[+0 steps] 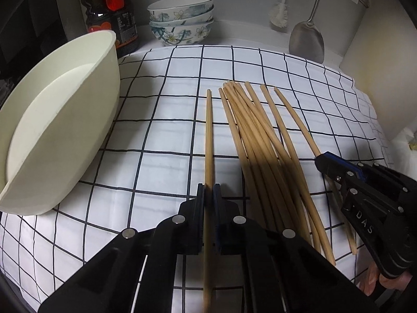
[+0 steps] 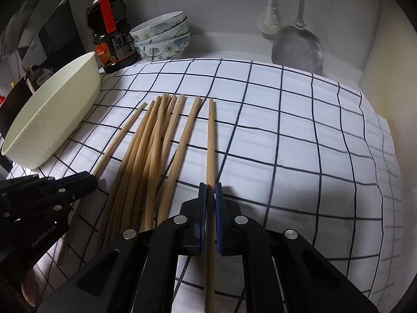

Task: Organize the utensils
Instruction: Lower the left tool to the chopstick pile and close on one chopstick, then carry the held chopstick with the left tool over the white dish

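Observation:
Several wooden chopsticks (image 1: 260, 140) lie in a loose fan on the checked cloth (image 1: 161, 109); they also show in the right wrist view (image 2: 151, 140). My left gripper (image 1: 208, 190) is shut on one chopstick (image 1: 209, 135) at the fan's left side. My right gripper (image 2: 210, 190) is shut on another chopstick (image 2: 211, 140) at the fan's right side. Each gripper shows in the other's view: the right one (image 1: 325, 164), the left one (image 2: 88, 180). A cream oval tub (image 1: 52, 130) stands empty to the left.
Stacked floral bowls (image 1: 181, 20) and a dark sauce bottle (image 1: 109, 7) stand at the back left. A steel spatula (image 1: 307, 39) and a white brush (image 1: 280, 13) hang on the back wall. A wall (image 1: 370, 78) closes the right side.

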`<state>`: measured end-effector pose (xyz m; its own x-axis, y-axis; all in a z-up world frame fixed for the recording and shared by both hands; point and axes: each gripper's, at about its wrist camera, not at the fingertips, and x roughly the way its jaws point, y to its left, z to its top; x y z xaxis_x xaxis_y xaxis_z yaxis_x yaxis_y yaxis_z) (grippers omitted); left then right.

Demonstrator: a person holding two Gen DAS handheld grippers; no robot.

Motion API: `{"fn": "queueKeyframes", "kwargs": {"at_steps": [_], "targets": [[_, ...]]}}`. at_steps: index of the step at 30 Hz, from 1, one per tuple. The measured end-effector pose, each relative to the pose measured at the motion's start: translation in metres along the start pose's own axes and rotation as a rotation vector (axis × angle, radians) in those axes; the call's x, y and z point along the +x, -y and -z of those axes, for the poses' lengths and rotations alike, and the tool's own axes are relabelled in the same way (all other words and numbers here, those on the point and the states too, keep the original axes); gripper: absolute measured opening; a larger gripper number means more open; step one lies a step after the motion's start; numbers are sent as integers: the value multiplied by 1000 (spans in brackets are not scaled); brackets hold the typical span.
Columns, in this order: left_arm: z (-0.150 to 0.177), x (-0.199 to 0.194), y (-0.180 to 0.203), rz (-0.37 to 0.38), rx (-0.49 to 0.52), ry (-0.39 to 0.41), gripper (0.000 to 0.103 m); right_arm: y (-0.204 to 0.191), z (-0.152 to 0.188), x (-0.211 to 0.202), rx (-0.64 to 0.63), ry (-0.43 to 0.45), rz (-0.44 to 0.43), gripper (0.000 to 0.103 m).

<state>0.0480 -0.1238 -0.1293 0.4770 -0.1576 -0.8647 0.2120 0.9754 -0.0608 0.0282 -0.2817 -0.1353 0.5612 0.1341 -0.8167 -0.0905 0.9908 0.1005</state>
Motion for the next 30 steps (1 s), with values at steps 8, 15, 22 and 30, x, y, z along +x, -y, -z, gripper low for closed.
{"fn": "queueKeyframes", "kwargs": {"at_steps": [8,15,22,30], "targets": [[-5,-36,0,74,22,19,7,-1,0,-38,100,37,-28,6],[-25,-90,-22,130,22,91,7,-28,-15,-74,158,90,-56,6],[-44,-133,-85,93,-19,154,7,-89,-46,-88,152,127,-133,6],[-60,-137,-175,9,-106,177,7,-174,-97,-72,66,149,-208,6]]}}
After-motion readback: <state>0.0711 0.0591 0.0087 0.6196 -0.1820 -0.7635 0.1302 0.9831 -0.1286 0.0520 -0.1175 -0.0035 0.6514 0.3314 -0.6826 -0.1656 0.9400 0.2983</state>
